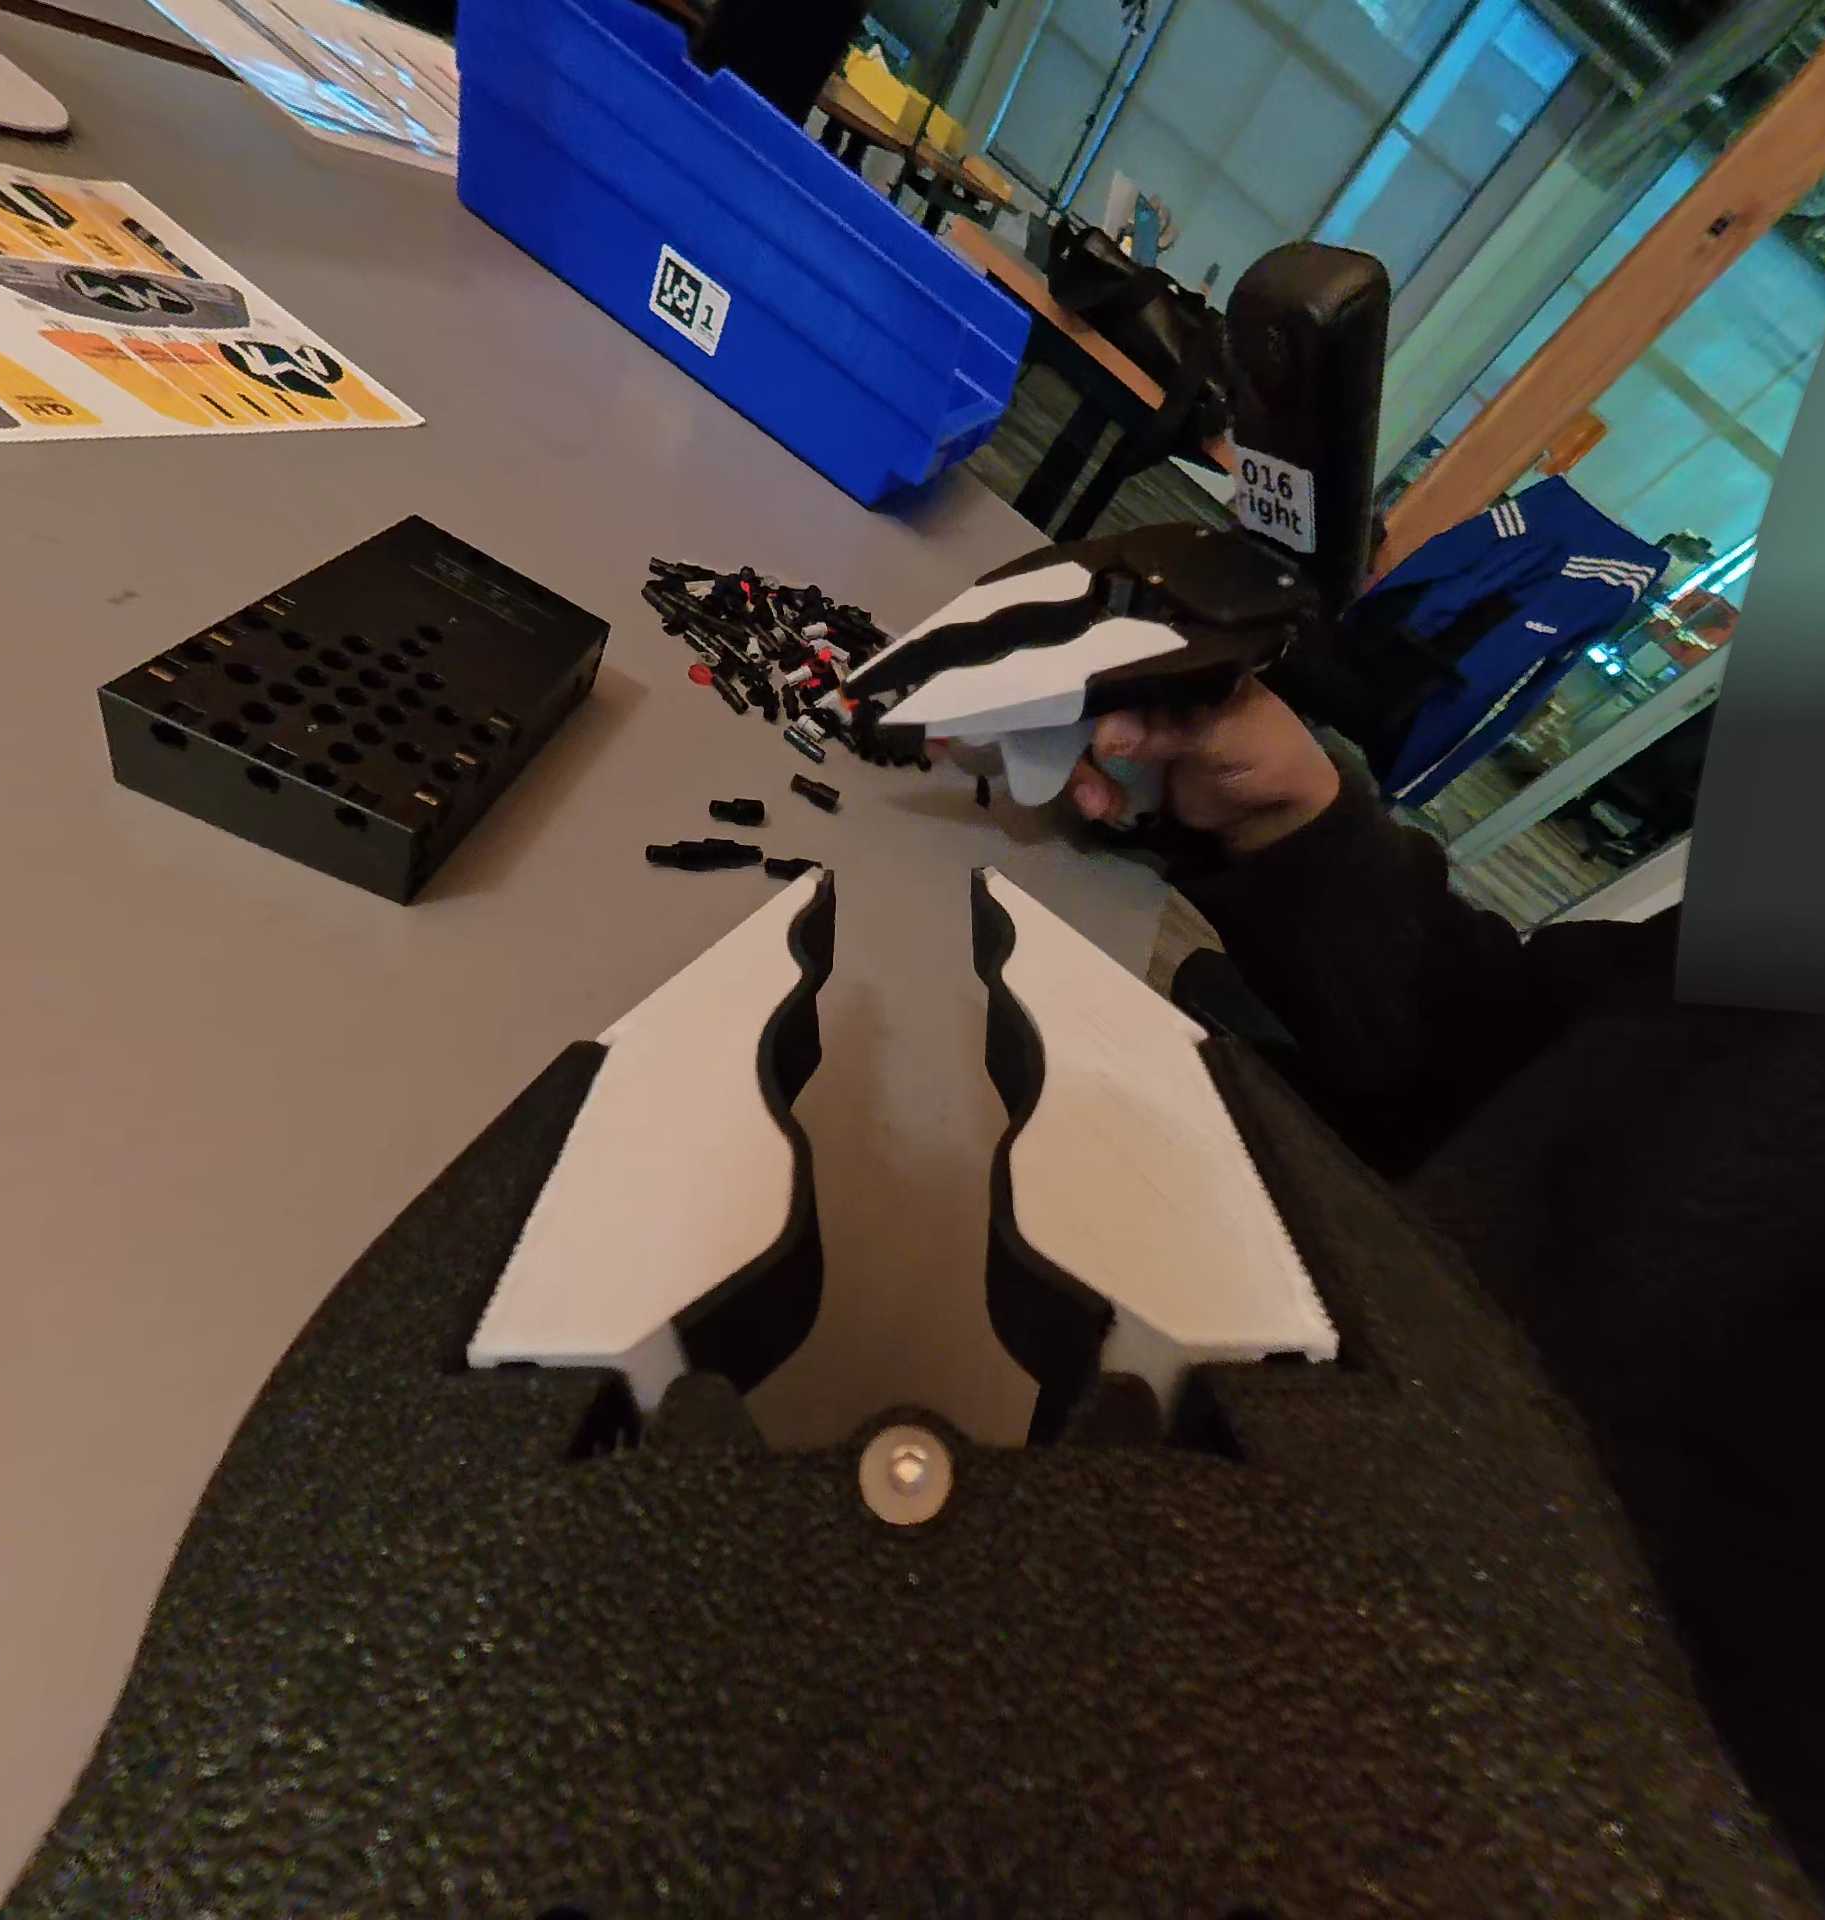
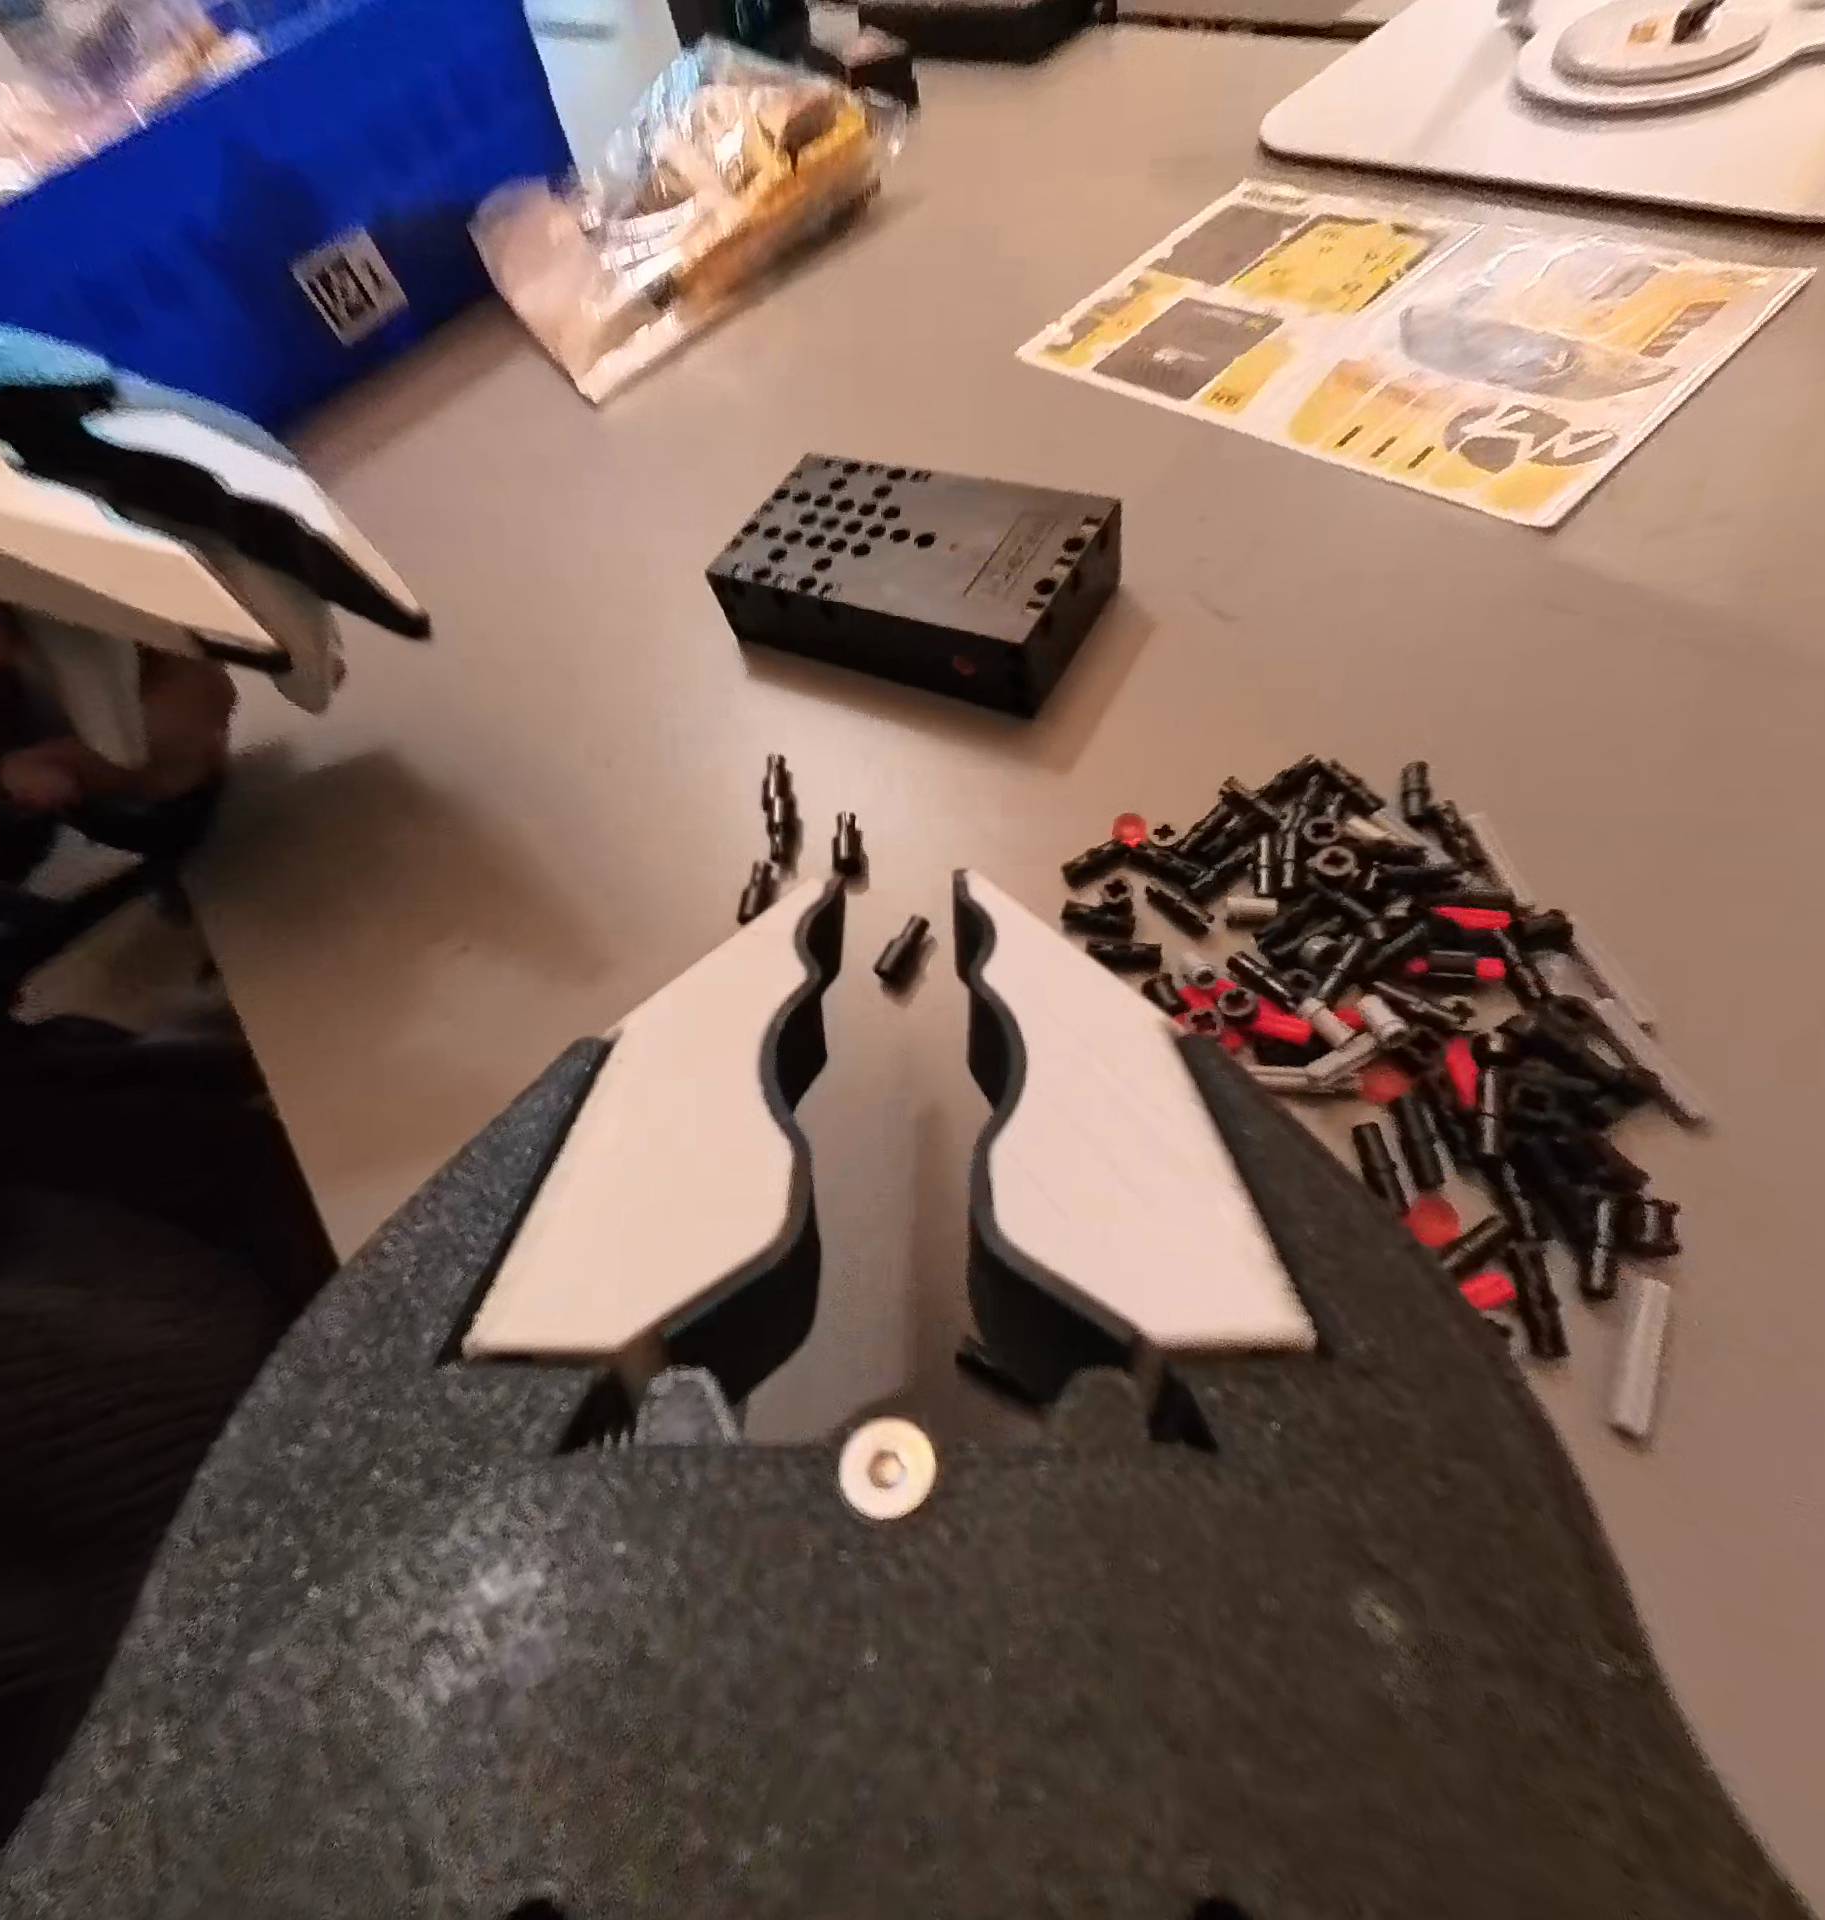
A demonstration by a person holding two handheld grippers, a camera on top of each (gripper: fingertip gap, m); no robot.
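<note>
My left gripper (image 1: pixel 903 883) is open and empty above the grey table (image 1: pixel 264 1039), with a few loose black pins (image 1: pixel 702 854) just ahead of its left fingertip. It also shows at the left of the right wrist view (image 2: pixel 347 636). My right gripper (image 2: pixel 900 889) is open low over the table, and a small black pin (image 2: pixel 903 945) lies between its fingers, untouched. More loose pins (image 2: pixel 778 805) lie just beyond. A pile of black, red and grey pins (image 2: pixel 1407 1039) is to its right. In the left wrist view the right gripper (image 1: pixel 872 704) points into that pile (image 1: pixel 762 634).
A black box with round holes (image 1: pixel 357 707) (image 2: pixel 918 582) lies beyond the pins. A blue bin (image 1: pixel 731 260) (image 2: pixel 212 239), a clear bag of parts (image 2: pixel 721 177), a yellow sticker sheet (image 2: pixel 1407 343) (image 1: pixel 139 312) and a white tray (image 2: pixel 1562 125) stand farther back. The table edge (image 1: pixel 1095 894) runs on the right. The gap from one gripper's tips to the other's is roughly 12 centimetres.
</note>
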